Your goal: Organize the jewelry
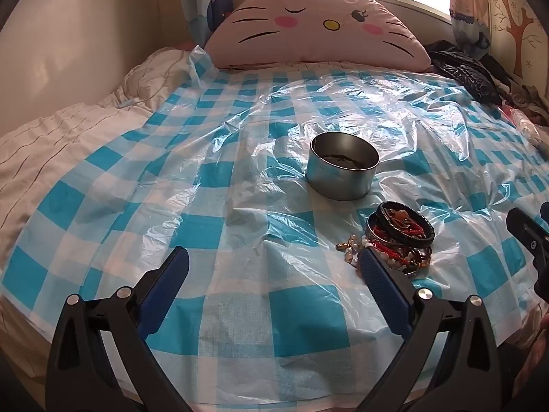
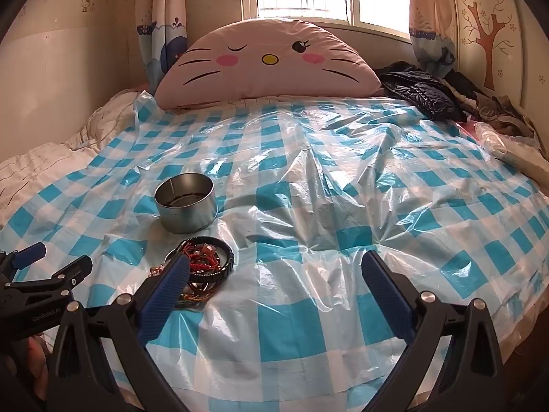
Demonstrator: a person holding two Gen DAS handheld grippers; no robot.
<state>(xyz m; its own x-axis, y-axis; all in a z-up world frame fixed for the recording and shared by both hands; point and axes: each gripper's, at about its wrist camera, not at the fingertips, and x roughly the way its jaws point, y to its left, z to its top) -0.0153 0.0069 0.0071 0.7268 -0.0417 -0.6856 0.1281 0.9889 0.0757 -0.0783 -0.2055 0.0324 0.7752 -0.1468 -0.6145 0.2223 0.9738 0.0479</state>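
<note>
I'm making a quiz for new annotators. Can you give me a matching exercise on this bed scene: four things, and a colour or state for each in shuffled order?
1. round metal tin
2. cat-face cushion
3. checked plastic sheet
4. tangled pile of bracelets and beads

A. pink, propped under the window
B. blue and white, spread over the bed
C. lidless, upright
D. heaped just in front of the tin

Pairs: 1-C, 2-A, 3-B, 4-D
</note>
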